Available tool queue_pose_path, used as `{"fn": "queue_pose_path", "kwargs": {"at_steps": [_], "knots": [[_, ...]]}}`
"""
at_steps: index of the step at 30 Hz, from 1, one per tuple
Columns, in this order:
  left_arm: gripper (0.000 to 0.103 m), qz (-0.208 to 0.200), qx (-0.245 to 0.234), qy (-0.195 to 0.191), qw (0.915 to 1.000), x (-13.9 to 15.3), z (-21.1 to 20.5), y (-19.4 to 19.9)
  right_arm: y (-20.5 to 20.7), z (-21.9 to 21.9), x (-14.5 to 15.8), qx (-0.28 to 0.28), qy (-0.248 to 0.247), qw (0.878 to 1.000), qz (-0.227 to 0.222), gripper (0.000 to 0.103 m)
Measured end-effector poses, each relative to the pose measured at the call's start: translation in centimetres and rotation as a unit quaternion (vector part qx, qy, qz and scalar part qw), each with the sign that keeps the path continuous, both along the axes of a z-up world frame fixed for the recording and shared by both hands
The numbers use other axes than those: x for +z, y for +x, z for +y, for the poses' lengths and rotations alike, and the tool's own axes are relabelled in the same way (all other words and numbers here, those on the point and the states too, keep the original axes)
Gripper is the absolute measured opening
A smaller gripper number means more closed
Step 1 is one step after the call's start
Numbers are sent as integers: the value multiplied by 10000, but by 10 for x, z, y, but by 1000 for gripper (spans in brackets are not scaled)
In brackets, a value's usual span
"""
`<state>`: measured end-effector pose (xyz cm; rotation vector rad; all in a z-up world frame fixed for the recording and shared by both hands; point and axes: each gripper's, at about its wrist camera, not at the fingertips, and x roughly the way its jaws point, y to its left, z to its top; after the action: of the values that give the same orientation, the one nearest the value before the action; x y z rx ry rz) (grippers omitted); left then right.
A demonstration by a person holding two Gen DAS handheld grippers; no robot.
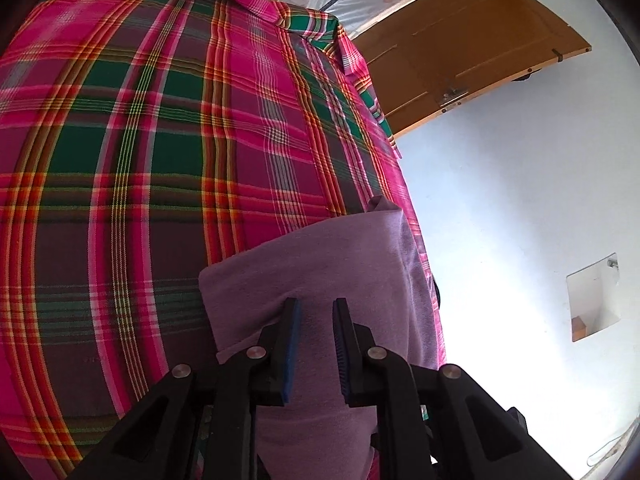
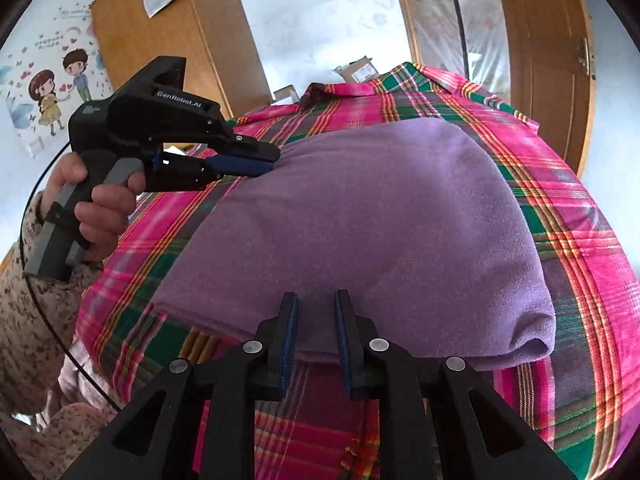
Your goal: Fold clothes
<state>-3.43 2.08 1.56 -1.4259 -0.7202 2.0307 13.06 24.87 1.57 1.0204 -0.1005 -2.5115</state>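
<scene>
A folded purple garment (image 2: 380,220) lies on a bed covered with a pink, green and red plaid cloth (image 2: 580,260). My right gripper (image 2: 317,296) stands at the garment's near edge, its fingers close together with the thick folded edge between them. My left gripper (image 2: 272,160), held by a hand (image 2: 104,208), pinches the far-left edge. In the left wrist view the left gripper (image 1: 316,304) sits over the purple garment (image 1: 340,256), which runs down between its narrow fingers, with the plaid cloth (image 1: 140,160) spreading beyond.
A wooden door (image 1: 460,48) and a white wall (image 1: 520,200) lie past the bed's right edge. A wooden cabinet (image 2: 160,40) stands behind the left gripper, and a floral sleeve (image 2: 24,300) is at the left. A doorway (image 2: 540,60) shows at the far right.
</scene>
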Motion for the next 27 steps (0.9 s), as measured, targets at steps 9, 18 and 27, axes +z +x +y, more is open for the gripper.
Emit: {"fn": "queue_pose_path", "kwargs": {"at_steps": [9, 18, 27], "knots": [[15, 86, 132, -201, 9997, 7, -7, -7, -6, -38, 27, 460, -33, 9985, 291, 20], [15, -95, 253, -240, 9993, -5, -15, -25, 1, -73, 8, 1049, 461, 9932, 191, 22], [15, -153, 245, -275, 9992, -5, -13, -38, 2, -82, -1, 1093, 739, 9912, 107, 22]]}}
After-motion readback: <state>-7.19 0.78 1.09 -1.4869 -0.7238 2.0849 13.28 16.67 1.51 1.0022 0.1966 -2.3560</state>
